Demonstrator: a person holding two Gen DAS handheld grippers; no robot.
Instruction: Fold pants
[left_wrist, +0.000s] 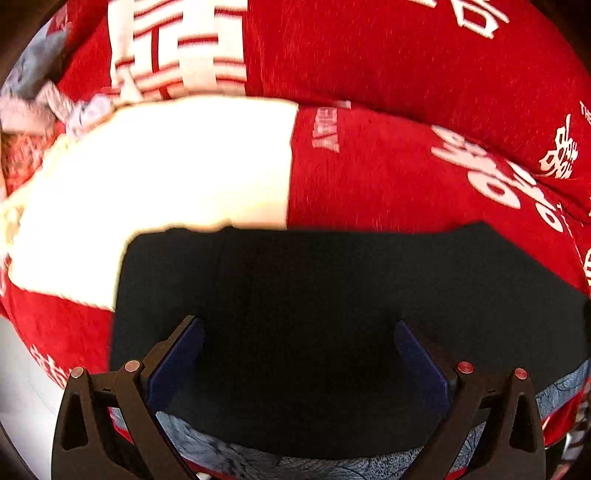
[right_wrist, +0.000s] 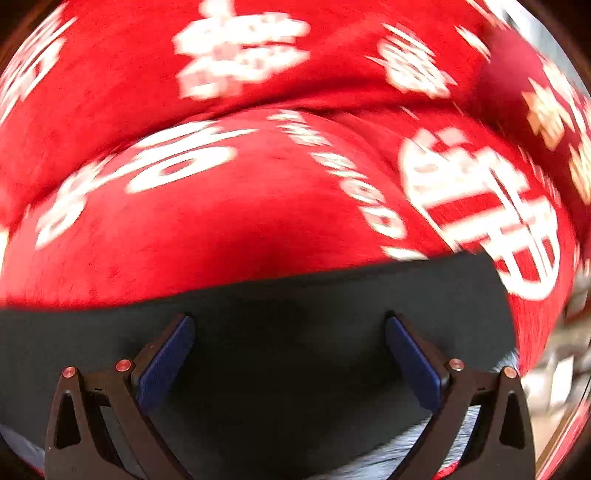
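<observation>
The left claw is spread wide, grasping nothing, with the black pants lying flat between and beyond its fingers. The right claw is likewise released above the same pants. Farther ahead lies a red blanket with white print.

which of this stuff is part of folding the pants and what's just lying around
Part of the job:
- black pants, laid flat under both grippers
- left gripper, fingers spread, nothing held
- right gripper, fingers spread, nothing held

Just lying about:
- red blanket with white lettering
- white patch of fabric, overexposed
- grey crumpled cloth
- blue-grey patterned sheet
</observation>
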